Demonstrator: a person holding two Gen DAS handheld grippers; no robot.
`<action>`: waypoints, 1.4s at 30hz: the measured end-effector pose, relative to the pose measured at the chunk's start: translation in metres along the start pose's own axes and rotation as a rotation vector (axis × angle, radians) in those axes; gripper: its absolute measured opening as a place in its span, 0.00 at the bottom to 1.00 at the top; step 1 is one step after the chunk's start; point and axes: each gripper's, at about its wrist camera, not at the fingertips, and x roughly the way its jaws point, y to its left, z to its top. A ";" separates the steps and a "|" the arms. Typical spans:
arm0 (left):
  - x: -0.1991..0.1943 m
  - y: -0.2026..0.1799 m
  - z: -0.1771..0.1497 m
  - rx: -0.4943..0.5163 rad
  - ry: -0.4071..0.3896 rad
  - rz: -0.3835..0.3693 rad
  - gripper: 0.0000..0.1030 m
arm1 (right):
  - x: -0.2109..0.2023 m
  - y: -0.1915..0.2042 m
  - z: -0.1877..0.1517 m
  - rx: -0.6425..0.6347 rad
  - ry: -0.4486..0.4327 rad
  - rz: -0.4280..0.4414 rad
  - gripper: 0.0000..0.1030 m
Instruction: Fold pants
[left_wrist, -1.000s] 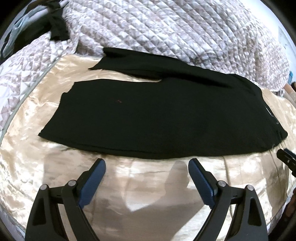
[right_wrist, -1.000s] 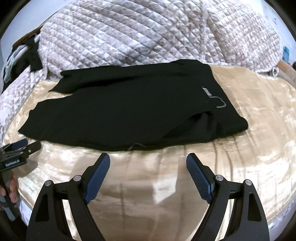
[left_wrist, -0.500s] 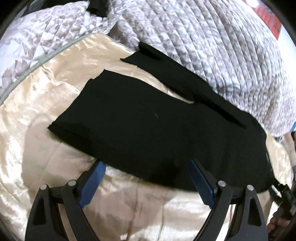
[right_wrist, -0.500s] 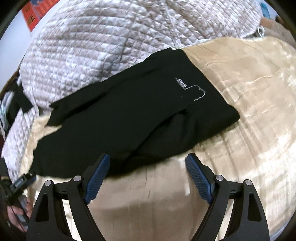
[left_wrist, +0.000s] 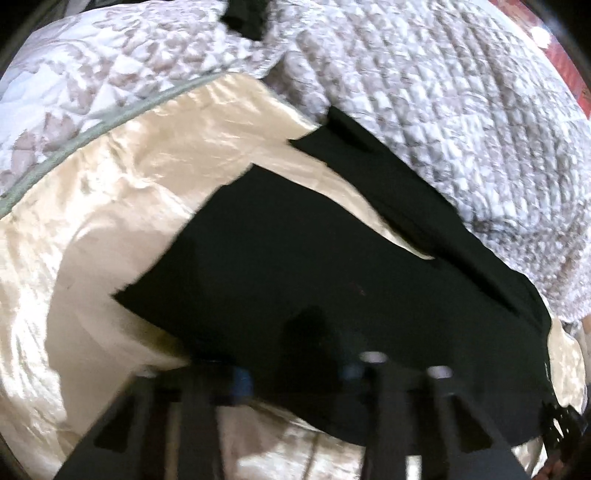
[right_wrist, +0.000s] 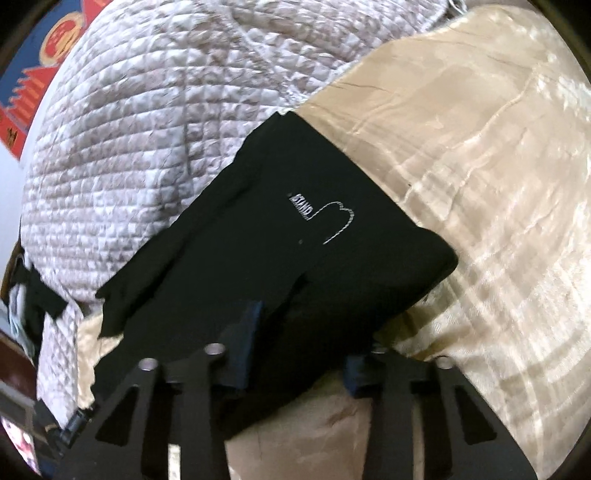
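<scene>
Black pants (left_wrist: 314, 266) lie flat on a cream satin bedspread (left_wrist: 122, 192), legs running to the upper left in the left wrist view. My left gripper (left_wrist: 295, 376) is low at the near edge of a leg; it is blurred, its fingers apart over the cloth edge. In the right wrist view the waist end (right_wrist: 332, 258) with a white "STAND" logo (right_wrist: 321, 218) faces me. My right gripper (right_wrist: 299, 358) is open, its fingers straddling the near edge of the waist.
A quilted grey-white blanket (left_wrist: 443, 92) is bunched behind the pants (right_wrist: 147, 129). A dark garment (left_wrist: 243, 14) lies on it at the far left. A red and blue poster (right_wrist: 33, 62) hangs on the wall.
Both grippers have moved forward and down from in front of the pants onto their near edge. The left view is now motion-blurred.
</scene>
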 end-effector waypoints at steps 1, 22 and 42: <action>0.000 0.004 0.001 -0.016 0.000 0.007 0.10 | 0.001 -0.001 0.002 0.008 0.001 0.009 0.18; -0.114 0.046 -0.044 0.012 -0.061 -0.081 0.03 | -0.095 -0.004 -0.029 0.001 0.025 0.109 0.05; -0.148 0.053 -0.060 0.084 -0.093 0.116 0.15 | -0.155 -0.027 -0.051 -0.086 -0.080 -0.175 0.35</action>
